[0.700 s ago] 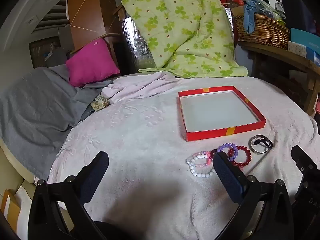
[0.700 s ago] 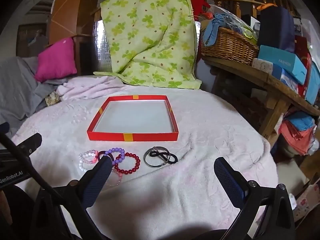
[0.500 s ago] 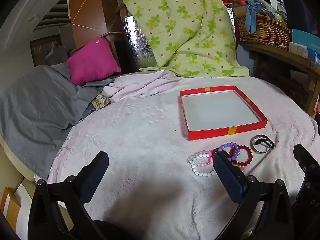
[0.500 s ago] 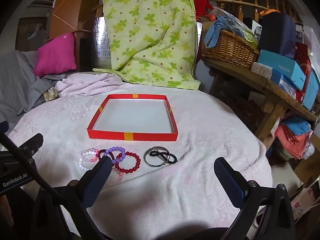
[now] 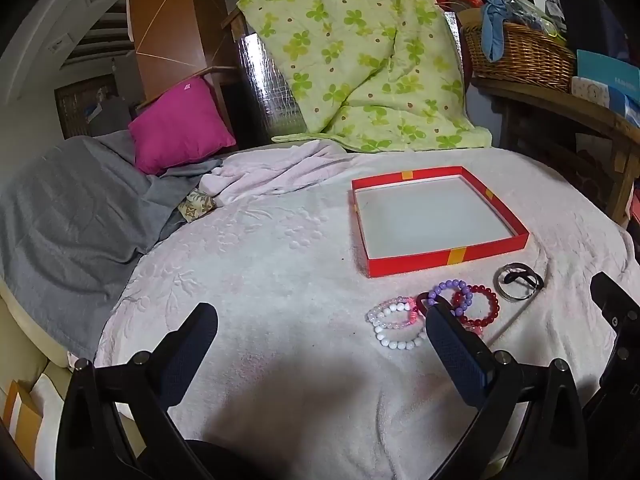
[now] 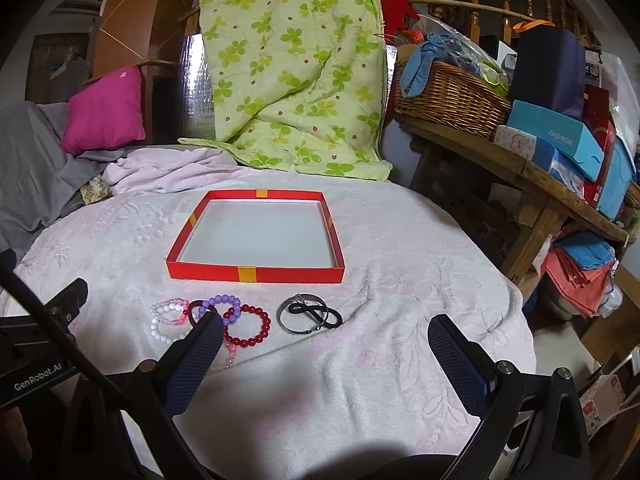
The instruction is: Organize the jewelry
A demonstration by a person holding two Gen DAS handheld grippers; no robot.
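A shallow red box [image 5: 448, 258] [image 6: 256, 274] with a white floor lies empty on the pale pink blanket. In front of it lies a row of jewelry: a white and pink bead bracelet [image 5: 396, 322] [image 6: 168, 318], a purple bead bracelet [image 5: 450, 290] [image 6: 224, 304], a dark red bead bracelet [image 5: 482, 306] [image 6: 248, 326], and a metal bangle with a black band [image 5: 518, 280] [image 6: 308, 314]. My left gripper [image 5: 320, 354] is open and empty, low over the blanket left of the beads. My right gripper [image 6: 324, 360] is open and empty, just in front of the bangle.
A green floral quilt [image 5: 360, 60] hangs behind the table. A magenta cushion [image 5: 180, 126] and grey cloth [image 5: 68, 216] lie at the left. A wooden shelf [image 6: 520, 168] with a wicker basket [image 6: 448, 100] and boxes stands at the right.
Both grippers have shifted slightly, so the box and jewelry sit a little nearer in view. Nothing was taken hold of or moved on the blanket.
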